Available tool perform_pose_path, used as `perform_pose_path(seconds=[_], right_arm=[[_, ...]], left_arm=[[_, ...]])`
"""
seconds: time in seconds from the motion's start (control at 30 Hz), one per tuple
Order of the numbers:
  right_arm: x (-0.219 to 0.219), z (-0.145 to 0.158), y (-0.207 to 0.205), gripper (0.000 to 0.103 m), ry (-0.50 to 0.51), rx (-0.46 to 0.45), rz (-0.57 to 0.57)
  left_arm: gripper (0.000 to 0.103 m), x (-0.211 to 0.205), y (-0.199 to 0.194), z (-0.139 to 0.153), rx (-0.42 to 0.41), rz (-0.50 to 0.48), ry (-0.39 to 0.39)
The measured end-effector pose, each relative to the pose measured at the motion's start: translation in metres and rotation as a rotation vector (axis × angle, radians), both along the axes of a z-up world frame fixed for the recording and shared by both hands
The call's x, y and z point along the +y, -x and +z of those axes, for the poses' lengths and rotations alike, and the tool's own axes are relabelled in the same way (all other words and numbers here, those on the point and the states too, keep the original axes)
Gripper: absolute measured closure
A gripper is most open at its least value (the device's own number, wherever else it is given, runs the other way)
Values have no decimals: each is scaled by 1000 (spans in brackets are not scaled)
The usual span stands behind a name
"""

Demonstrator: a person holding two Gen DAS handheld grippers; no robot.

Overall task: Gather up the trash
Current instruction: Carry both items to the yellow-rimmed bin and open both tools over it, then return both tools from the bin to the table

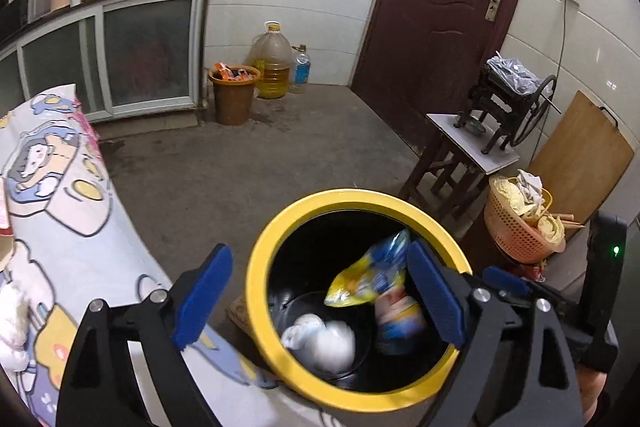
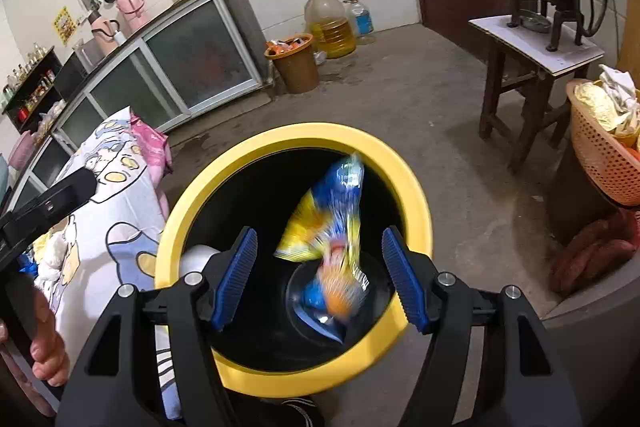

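Right now my right gripper [image 2: 318, 277] has its fingers spread wide and empty above the yellow-rimmed bin [image 2: 224, 167], where the blue-and-yellow snack wrapper [image 2: 328, 223] is dropping beside a white wad [image 1: 320, 341]. My left gripper [image 1: 320, 301] also gapes empty; next I judge I must seek more trash on the cartoon-print tabletop [image 1: 60, 187] left of the bin on the concrete floor [image 1: 260, 155].

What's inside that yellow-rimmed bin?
The yellow-rimmed bin holds a blue-and-yellow snack wrapper, blurred, and a crumpled white bag on its black bottom. Anything beneath them or under the near rim is hidden.
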State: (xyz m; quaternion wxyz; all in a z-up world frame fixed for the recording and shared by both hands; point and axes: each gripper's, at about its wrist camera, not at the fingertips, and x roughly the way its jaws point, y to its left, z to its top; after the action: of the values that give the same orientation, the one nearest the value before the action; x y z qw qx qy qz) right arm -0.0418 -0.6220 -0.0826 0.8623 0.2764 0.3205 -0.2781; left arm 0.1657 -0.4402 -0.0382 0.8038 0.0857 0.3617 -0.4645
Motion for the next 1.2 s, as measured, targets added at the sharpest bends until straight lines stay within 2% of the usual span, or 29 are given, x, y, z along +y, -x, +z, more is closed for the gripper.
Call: perform_pose_path(seconds=[0.17, 0.23, 0.47, 0.7, 0.97, 1.1, 1.2], right_arm=[[6, 7, 4, 41, -3, -14, 2], [12, 12, 2, 41, -5, -25, 28], [55, 33, -30, 41, 14, -71, 166], [112, 47, -76, 41, 35, -105, 328], [197, 56, -138, 41, 38, -125, 578], [229, 56, -154, 41, 62, -117, 648], [245, 56, -164, 41, 70, -105, 683]], left_arm=[[17, 35, -3, 12, -9, 36, 23], [17, 59, -3, 17, -19, 51, 41], [17, 161, -4, 40, -76, 175, 32], [17, 282, 3, 57, -161, 399, -22], [17, 383, 8, 38, -118, 621, -74], [17, 417, 7, 31, -97, 706, -74], [17, 434, -1, 29, -104, 731, -90]])
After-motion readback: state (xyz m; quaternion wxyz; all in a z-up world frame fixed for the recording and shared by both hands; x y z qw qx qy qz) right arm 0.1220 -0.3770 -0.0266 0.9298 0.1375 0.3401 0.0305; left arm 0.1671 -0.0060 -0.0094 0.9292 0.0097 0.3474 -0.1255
